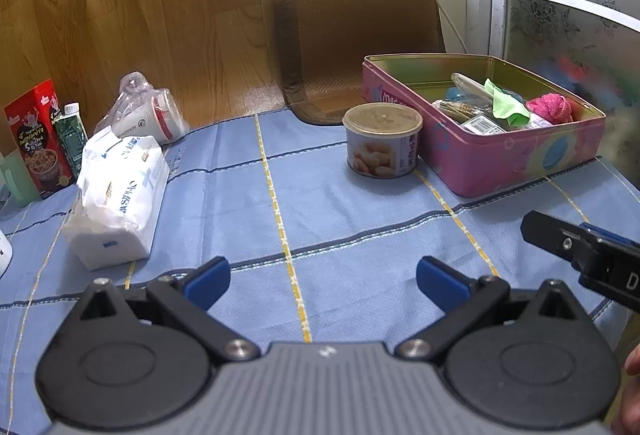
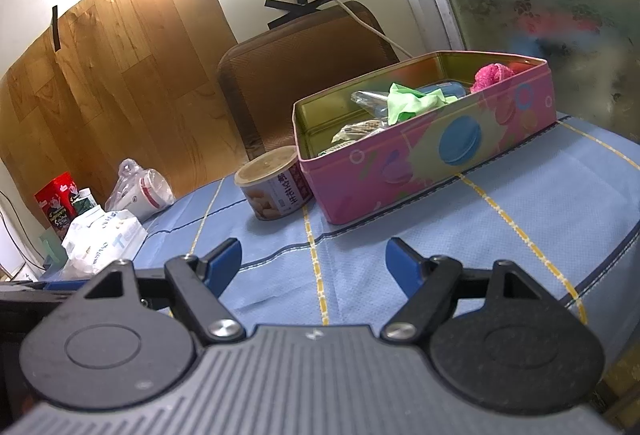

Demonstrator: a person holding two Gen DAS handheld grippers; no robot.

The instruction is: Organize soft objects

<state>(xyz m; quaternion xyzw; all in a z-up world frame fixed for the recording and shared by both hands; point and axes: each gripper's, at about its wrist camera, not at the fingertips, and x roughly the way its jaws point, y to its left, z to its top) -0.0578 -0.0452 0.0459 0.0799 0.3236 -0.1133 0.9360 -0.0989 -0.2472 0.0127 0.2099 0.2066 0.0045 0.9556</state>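
Note:
A pink tin box (image 1: 500, 159) (image 2: 420, 163) stands at the right on the blue cloth. It holds a pink knitted item (image 1: 550, 107) (image 2: 492, 75), a green cloth (image 1: 506, 103) (image 2: 412, 101) and some packets. A white soft tissue pack (image 1: 120, 195) (image 2: 104, 239) lies at the left. My left gripper (image 1: 322, 281) is open and empty above the cloth, near the front. My right gripper (image 2: 314, 261) is open and empty, short of the box; it also shows at the right edge of the left wrist view (image 1: 580, 251).
A round can with a plastic lid (image 1: 382, 141) (image 2: 274, 185) stands just left of the box. A bagged cup (image 1: 148, 111) (image 2: 140, 191), a red snack box (image 1: 36, 139) (image 2: 56, 203) and a green carton (image 1: 72, 139) sit at the far left. A brown cushion (image 1: 356, 43) leans on the wall behind.

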